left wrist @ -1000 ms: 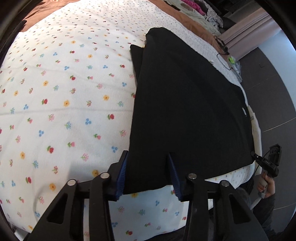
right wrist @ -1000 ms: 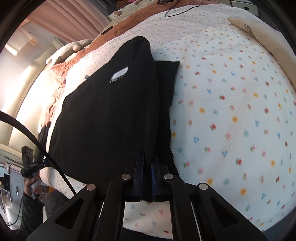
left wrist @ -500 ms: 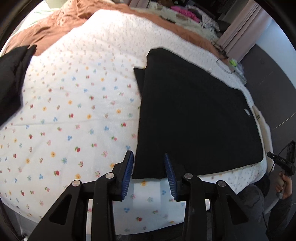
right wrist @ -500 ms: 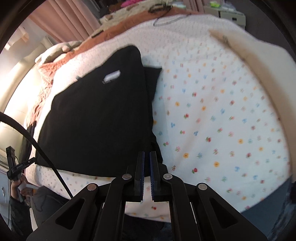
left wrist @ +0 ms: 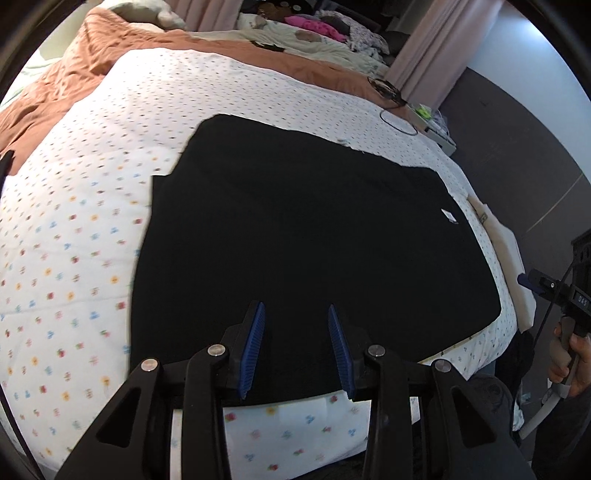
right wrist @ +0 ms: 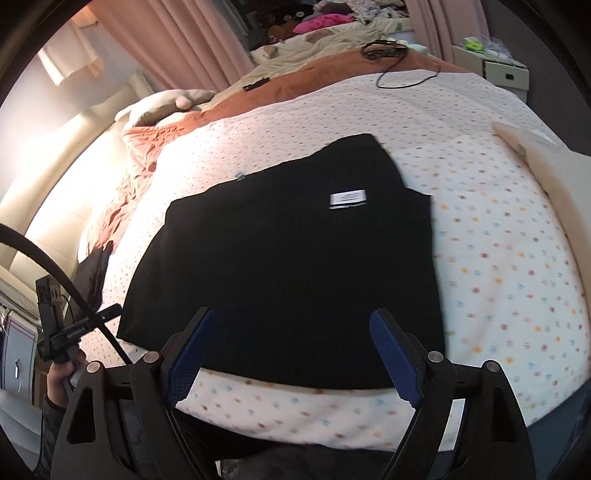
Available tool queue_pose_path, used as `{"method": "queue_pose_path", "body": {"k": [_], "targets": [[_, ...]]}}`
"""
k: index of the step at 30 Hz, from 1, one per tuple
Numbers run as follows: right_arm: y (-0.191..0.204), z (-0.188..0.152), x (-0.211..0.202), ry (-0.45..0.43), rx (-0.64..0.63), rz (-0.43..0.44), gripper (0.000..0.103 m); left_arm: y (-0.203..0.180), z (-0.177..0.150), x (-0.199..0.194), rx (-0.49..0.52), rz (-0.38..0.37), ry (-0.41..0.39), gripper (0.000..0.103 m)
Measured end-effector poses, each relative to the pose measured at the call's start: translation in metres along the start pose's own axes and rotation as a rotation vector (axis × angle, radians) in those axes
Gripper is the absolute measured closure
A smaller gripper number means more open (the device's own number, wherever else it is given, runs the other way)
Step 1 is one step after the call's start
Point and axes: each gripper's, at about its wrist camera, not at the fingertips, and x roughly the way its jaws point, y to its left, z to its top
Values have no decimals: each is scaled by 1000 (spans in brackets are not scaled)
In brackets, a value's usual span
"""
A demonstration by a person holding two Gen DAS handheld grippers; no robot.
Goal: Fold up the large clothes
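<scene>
Lies flat on floral bedspread (left wrist: pixel 74 229): black garment (left wrist: pixel 303 236), long axis left to right, near hem just beyond left gripper (left wrist: pixel 297 345) and right gripper (right wrist: pixel 293 354). Both unclenched, empty; right jaws just sprung apart.

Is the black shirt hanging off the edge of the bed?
No, the black garment lies flat on the flowered bedspread, with a strip of spread showing between its near edge and the edge of the bed.

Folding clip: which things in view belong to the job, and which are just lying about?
Job: black garment, flowered bedspread it lies on, left claw, right claw.

Lying about: orange blanket, black cable, pink clothes, curtains.
</scene>
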Motion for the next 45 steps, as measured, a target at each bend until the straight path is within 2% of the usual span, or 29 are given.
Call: {"method": "queue_pose_path", "body": {"k": [2,5,6,9,11,14,16,18,20,21,22,24,27,31,35,37,38,39,45], "targets": [[10,-1,17,30,-19,-9,20,-14,2,11,24,0,15,66],[22,-4,46,105,-28,-3,41,-29,-1,25,63,-1,49,66],[25,-5,56,127,-34,-6,43,-34,-2,31,80,3,65,66],[36,-9,81,188,-57,-9,45,-45,-4,53,122,50,114,66],[47,-11,96,220,-82,0,51,-43,-5,63,118,74,139,66],[70,-16,112,249,-148,8,52,-35,0,74,91,109,137,67],[86,-18,120,263,-191,19,52,-32,5,78,82,151,127,75],[99,-21,125,273,-227,31,52,-26,7,80,58,149,128,79],[106,-24,131,279,-254,19,55,-22,8,78,45,124,129,80],[106,-25,135,284,-263,9,64,-20,7,74,44,118,124,80],[106,-27,141,294,-263,0,66,-16,6,69,42,133,117,80],[103,-33,150,314,-257,-5,66,-6,4,58,27,158,98,79],[107,-39,154,331,-263,7,66,19,-4,36,-40,148,71,79],[110,-43,156,342,-262,20,67,58,-17,4,-167,88,23,79],[109,-43,149,306,-237,24,70,87,-29,-21,-272,50,-15,78],[106,-42,149,291,-222,29,70,98,-37,-30,-316,27,-26,60],[106,-43,149,287,-212,34,70,101,-40,-33,-327,25,-30,34],[106,-43,150,284,-203,38,70,101,-42,-35,-338,19,-42,20],[104,-47,152,260,-170,54,70,123,-65,-48,-457,-120,-60,20]]}}
